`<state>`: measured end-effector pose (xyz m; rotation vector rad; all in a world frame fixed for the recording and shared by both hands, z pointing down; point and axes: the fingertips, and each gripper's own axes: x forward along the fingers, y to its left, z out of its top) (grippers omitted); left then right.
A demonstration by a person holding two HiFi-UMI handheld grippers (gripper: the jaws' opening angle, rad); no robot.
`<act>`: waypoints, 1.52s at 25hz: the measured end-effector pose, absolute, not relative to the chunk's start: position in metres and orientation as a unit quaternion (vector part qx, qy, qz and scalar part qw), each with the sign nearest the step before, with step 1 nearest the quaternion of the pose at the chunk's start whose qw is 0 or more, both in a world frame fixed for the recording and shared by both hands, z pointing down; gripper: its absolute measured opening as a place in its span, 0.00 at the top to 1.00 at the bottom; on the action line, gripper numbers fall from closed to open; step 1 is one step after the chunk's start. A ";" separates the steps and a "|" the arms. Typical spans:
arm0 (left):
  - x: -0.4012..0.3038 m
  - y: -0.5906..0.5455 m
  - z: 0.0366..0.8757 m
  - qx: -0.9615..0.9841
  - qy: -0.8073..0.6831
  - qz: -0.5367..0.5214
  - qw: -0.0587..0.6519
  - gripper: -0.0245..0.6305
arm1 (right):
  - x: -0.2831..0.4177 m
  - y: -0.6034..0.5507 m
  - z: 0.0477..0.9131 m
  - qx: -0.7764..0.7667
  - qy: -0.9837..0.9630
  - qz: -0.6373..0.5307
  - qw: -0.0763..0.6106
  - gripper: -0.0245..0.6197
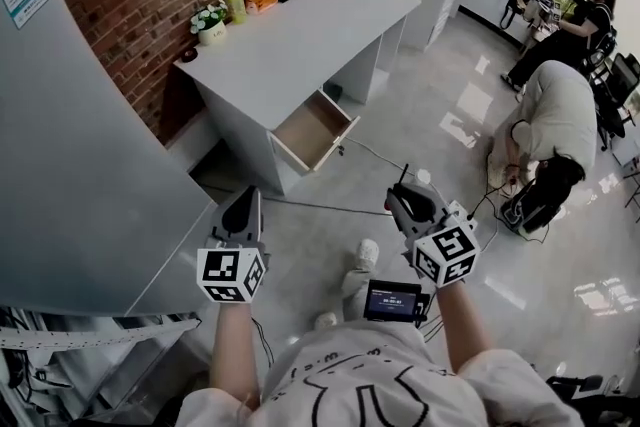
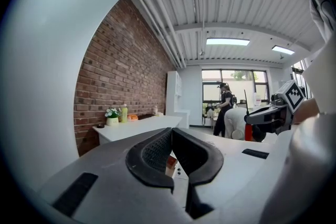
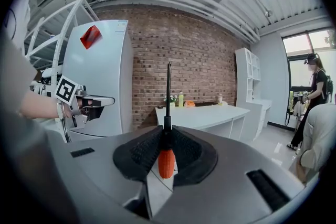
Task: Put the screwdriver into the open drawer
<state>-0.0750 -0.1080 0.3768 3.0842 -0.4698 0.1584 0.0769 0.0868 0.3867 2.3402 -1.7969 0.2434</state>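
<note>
- Grips the screwdriver (image 3: 166, 161) in the right gripper (image 3: 167, 136), jaws clamped where the orange handle meets the black shaft, with the shaft sticking up and out past the jaws.
- Carries nothing in the left gripper (image 2: 171, 136); jaws pressed together with nothing between them, held level beside the right one over the floor (image 1: 420, 125).
- Judged as the carry: well apart from the drawer (image 1: 312, 130), so the screwdriver has yet to be brought across.
- Mind the cable (image 1: 300, 206) lying across the floor between here and the drawer when stepping in.
- Approach the drawer from its open front; pulled out below the tabletop's (image 1: 300, 45) near edge, towards its right end, and seemingly bare inside.
- Tilt the right gripper so the long shaft points down into the drawer, or lies along its length, rather than catching the front panel or the tabletop's edge above.
- Lower until the screwdriver rests on the drawer bottom, then part the jaws; dropping from height risks a bounce out.
- Leave alone the flower pot (image 1: 210, 25) and bottle (image 1: 235, 2) at the tabletop's far left corner.
- Farther right, a person (image 1: 555, 130) crouching on the floor, well clear of the path.
</note>
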 end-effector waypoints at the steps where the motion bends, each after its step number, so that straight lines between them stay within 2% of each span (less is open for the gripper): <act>1: -0.071 -0.111 0.378 0.986 -0.155 0.053 0.010 0.94 | 0.083 0.081 0.387 0.784 -0.608 0.082 0.089 0.87; 23: 0.065 -0.192 0.407 0.954 -0.286 0.082 0.045 0.94 | 0.279 -0.035 0.410 0.715 -0.685 0.108 0.086 0.87; 32: 0.085 -0.222 0.415 0.930 -0.354 0.086 0.054 0.94 | 0.318 -0.080 0.424 0.664 -0.730 0.119 0.109 0.87; 38: 0.066 -0.227 0.435 0.916 -0.382 0.104 0.068 0.94 | 0.311 -0.108 0.441 0.637 -0.749 0.133 0.121 0.87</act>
